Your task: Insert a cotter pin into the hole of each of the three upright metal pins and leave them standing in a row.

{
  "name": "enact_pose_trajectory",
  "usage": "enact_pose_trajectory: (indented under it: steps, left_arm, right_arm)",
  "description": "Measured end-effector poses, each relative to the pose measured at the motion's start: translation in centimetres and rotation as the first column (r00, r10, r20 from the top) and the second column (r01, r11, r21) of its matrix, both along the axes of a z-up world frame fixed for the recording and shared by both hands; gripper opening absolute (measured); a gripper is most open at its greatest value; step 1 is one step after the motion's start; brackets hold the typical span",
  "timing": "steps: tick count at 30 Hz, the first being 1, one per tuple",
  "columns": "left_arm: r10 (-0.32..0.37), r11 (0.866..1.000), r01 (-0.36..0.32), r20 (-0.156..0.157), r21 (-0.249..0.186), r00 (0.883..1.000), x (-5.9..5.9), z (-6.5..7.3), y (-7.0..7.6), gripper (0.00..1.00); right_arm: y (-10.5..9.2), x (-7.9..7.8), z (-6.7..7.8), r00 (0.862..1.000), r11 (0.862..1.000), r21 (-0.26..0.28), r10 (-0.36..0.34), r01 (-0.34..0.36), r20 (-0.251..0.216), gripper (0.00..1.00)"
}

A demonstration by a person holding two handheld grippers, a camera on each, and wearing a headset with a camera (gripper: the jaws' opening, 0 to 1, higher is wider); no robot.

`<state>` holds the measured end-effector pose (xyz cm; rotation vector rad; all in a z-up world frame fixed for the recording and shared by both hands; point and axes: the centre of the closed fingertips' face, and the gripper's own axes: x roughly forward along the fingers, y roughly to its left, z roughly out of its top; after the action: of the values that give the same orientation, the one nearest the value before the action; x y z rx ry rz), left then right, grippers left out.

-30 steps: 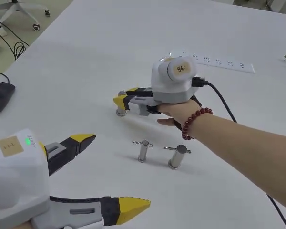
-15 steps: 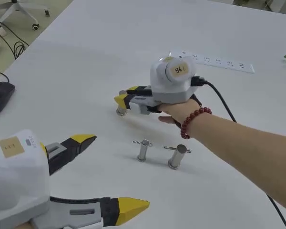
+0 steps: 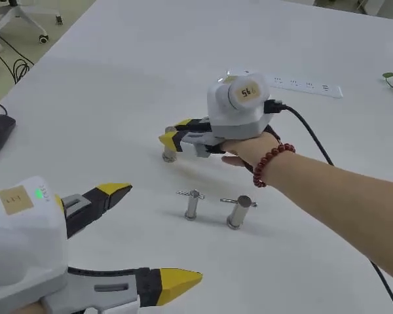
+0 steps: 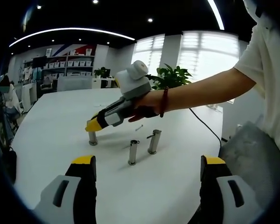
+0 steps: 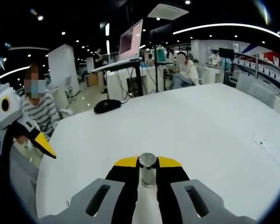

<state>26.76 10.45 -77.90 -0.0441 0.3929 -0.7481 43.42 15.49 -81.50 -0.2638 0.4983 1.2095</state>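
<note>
Two yellow-tipped jaws of the right gripper (image 5: 148, 162) are clenched on the short upright silver metal pin (image 5: 148, 173), which stands on the white tabletop (image 3: 105, 78) apart from its fellows. I judge that a tilted pull could topple it. A sideways swing of the forearm might knock the slim steel pin (image 3: 192, 205) or the stouter steel pin (image 3: 236, 213) nearby, each crossed by a wire cotter pin (image 3: 187, 193). Whether the held pin carries one, I cannot tell. The left gripper (image 3: 154, 235) hovers nearer the person, its jaws spread wide and empty. A black cable (image 3: 308, 131) trails behind the right gripper, and a white power strip (image 3: 301, 84) lies well beyond, obstructing nothing.
</note>
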Motion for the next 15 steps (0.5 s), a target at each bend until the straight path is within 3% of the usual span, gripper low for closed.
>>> enact_pose_trajectory:
  steps: [15]
  left_arm:
    - [-0.007, 1.000, 0.007, 0.004, 0.007, 1.000, 0.1, 0.3, -0.5, 0.92]
  right_arm:
    - [-2.8, -1.3, 0.7, 0.999, 0.999, -0.028, 0.041, -0.041, 0.028, 0.13]
